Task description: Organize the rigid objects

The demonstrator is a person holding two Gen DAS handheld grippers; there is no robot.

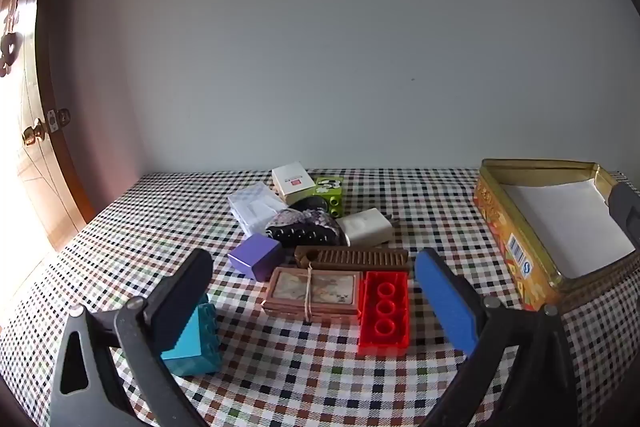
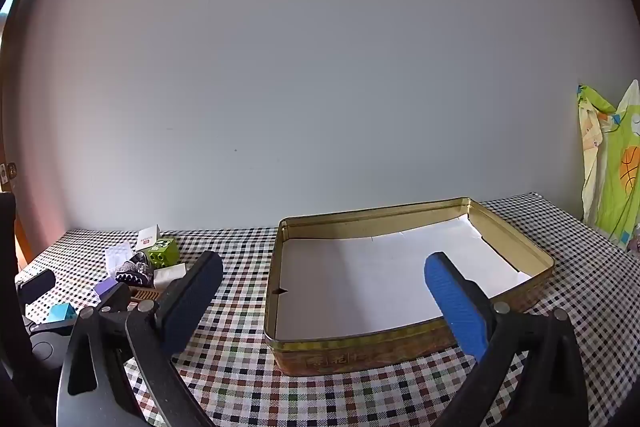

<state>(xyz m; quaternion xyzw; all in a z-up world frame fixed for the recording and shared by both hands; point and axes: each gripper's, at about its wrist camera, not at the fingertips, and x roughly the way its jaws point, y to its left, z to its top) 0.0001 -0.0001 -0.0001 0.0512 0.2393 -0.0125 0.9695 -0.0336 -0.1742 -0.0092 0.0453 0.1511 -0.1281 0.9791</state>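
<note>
Left wrist view, step: the sorting looks barely begun; a heap of small rigid pieces sits on the checked tablecloth and nothing is lifted.
Left wrist view, claw: the left gripper has its jaws wide apart and grips nothing, with the black pad on the left and the blue pad on the right.
Left wrist view, nearest pieces: the translucent red studded building brick and the flat brown framed tile tied with twine lie side by side between the jaws, further out on the cloth; the teal building block sits just beside the black pad.
Left wrist view, further pieces: a ribbed brown wooden comb, a purple cube-shaped box, a white charger plug and a green block crowd together behind.
Left wrist view, pose: tilted somewhat downward toward the heap.
Left wrist view, next move: I judge it calls for dropping onto one piece, likely the red brick, and closing across its narrow sides.
Right wrist view, target: the open gold rectangular tin lined with white paper holds nothing.
Right wrist view, claw: the right gripper is spread open and empty, hovering in front of the tin's near wall.
Right wrist view, pose: angled slightly downward, well apart from the heap at far left.
</note>
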